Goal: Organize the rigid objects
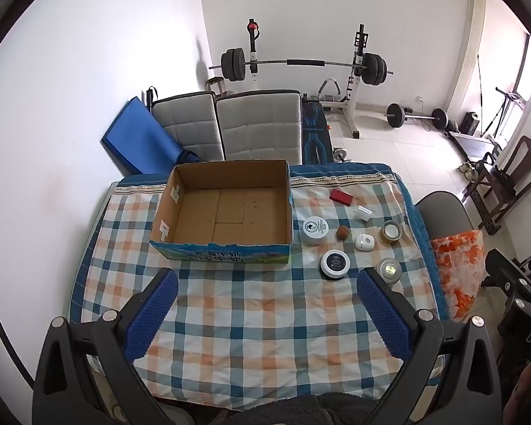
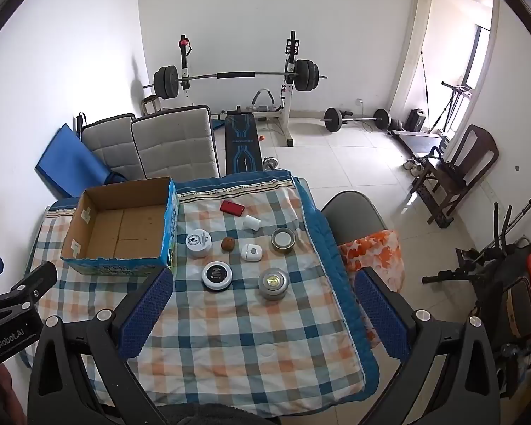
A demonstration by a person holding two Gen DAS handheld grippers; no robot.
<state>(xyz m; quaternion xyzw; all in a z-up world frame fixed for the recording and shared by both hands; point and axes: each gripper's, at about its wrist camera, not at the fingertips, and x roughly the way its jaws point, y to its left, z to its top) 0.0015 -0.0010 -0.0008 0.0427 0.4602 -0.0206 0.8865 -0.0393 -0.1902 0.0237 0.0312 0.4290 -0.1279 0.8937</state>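
Okay, you're hovering over the quilted plaid tablecloth point(image 1: 251, 318); the rectangular cardboard box point(image 1: 226, 212) is sitting far-left, round jars point(image 2: 216, 275) and small hard items lying just right of it; left gripper point(image 1: 265, 283) and right gripper point(image 2: 263, 285) are gaping wide, holding nothing.

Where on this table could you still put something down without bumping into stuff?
The near checked cloth in front of the cardboard box is bare, as is the box's floor. The crowded spot is right of the box, around the white jar and silver puck light.
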